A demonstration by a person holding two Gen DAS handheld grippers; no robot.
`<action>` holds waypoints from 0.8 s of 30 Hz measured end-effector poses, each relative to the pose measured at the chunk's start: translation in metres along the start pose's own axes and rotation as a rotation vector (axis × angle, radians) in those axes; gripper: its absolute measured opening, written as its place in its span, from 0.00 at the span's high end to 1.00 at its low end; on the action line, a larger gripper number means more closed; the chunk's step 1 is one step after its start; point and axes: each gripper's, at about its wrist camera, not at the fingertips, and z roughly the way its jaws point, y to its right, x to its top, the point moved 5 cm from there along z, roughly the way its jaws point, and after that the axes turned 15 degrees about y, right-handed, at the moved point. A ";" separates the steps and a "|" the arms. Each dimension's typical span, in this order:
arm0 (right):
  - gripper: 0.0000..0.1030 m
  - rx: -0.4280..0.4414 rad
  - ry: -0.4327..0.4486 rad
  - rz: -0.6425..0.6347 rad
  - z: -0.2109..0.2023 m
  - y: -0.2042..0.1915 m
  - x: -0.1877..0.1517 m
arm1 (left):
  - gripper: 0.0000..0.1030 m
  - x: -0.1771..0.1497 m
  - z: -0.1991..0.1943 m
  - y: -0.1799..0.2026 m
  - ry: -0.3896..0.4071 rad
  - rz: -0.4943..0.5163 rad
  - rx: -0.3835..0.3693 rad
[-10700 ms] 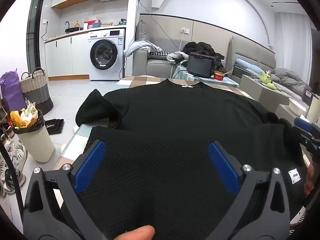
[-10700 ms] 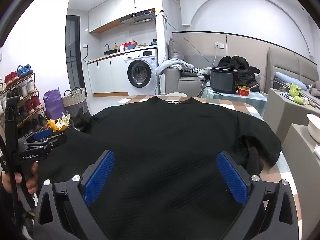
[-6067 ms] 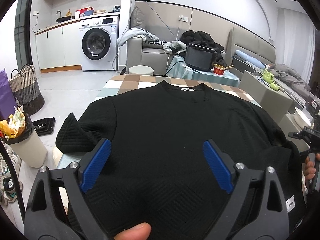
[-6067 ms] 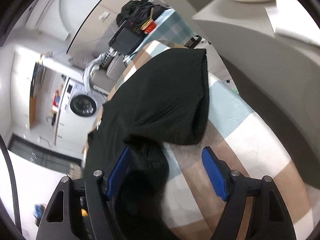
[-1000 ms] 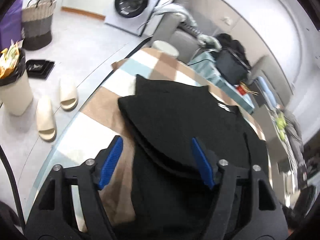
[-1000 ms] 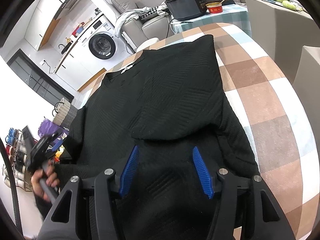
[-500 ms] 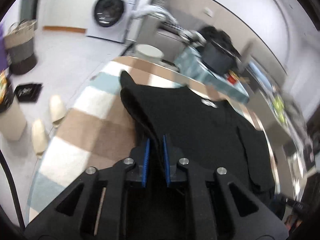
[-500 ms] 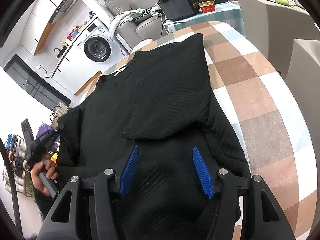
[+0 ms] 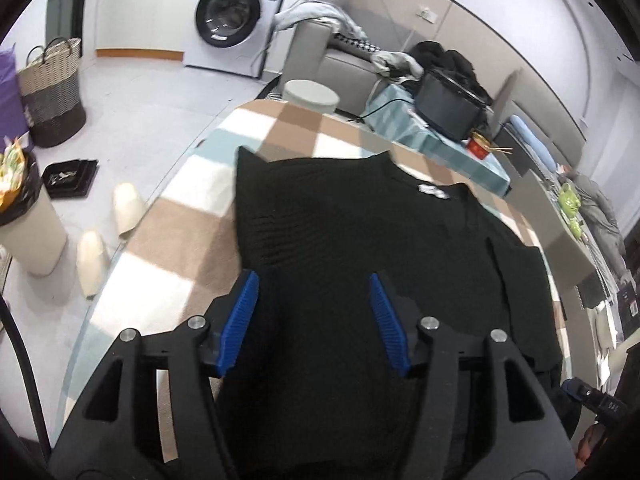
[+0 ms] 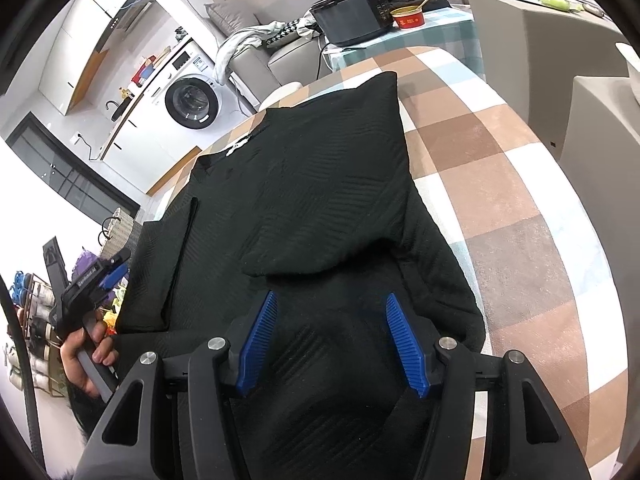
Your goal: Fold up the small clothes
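A black knit sweater (image 9: 360,220) lies flat on the checked tablecloth (image 9: 188,248), collar at the far end. Its left sleeve (image 9: 276,208) is folded in over the body. My left gripper (image 9: 316,312) hovers over the sweater's left side. Its jaws are opening, and the blue pads stand apart without pinching any cloth. In the right wrist view the right sleeve (image 10: 340,200) also lies folded across the sweater (image 10: 224,232). My right gripper (image 10: 332,340) is open just above the lower right part of the sweater. A hand (image 10: 84,360) holds the left gripper (image 10: 100,276) at the table's left edge.
Left of the table on the floor are a white bin (image 9: 28,236), slippers (image 9: 128,208), a black tray and a woven basket (image 9: 56,96). Beyond the table stand a round stool (image 9: 312,94), a side table with a black appliance (image 9: 448,108), a sofa and a washing machine (image 9: 232,20). Grey boxes (image 10: 592,128) flank the right side.
Half a second ago the left gripper was shut on the left sleeve, carrying it inward. Now it has opened and the sleeve lies on the body. The right gripper has hardly moved.
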 end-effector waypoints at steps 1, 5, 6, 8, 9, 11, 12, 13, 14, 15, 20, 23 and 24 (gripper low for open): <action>0.43 0.000 -0.002 -0.003 0.000 0.000 0.000 | 0.47 -0.004 -0.002 -0.005 -0.005 0.003 0.011; 0.43 -0.007 0.000 -0.011 -0.001 0.001 0.001 | 0.46 -0.018 -0.016 -0.029 -0.024 0.026 0.069; 0.43 -0.014 0.000 -0.015 -0.002 0.002 0.001 | 0.46 -0.021 -0.021 -0.036 -0.028 0.029 0.077; 0.41 -0.025 0.003 -0.027 -0.002 0.005 0.004 | 0.42 -0.026 -0.025 -0.043 -0.043 0.043 0.090; 0.40 -0.032 0.005 -0.036 -0.002 0.006 0.006 | 0.42 -0.028 -0.026 -0.045 -0.051 0.051 0.088; 0.39 -0.052 0.014 -0.051 -0.002 0.010 0.014 | 0.42 -0.031 -0.025 -0.046 -0.072 0.068 0.074; 0.39 -0.058 0.018 -0.053 -0.002 0.011 0.018 | 0.42 -0.033 -0.024 -0.046 -0.081 0.067 0.064; 0.37 -0.055 0.021 -0.059 0.000 0.012 0.023 | 0.42 -0.034 -0.023 -0.046 -0.095 0.062 0.053; 0.34 -0.043 0.025 -0.063 0.002 0.012 0.028 | 0.42 -0.035 -0.021 -0.046 -0.104 0.060 0.049; 0.33 -0.034 0.028 -0.060 0.005 0.013 0.032 | 0.42 -0.037 -0.018 -0.043 -0.116 0.061 0.043; 0.32 -0.046 -0.030 -0.033 0.039 0.027 0.041 | 0.50 -0.049 -0.008 -0.031 -0.163 0.098 0.022; 0.44 -0.072 -0.073 -0.059 0.057 0.030 0.036 | 0.65 -0.053 -0.007 -0.023 -0.177 0.128 -0.008; 0.45 -0.079 -0.057 -0.092 0.057 0.027 0.037 | 0.66 -0.054 -0.007 -0.021 -0.170 0.146 -0.007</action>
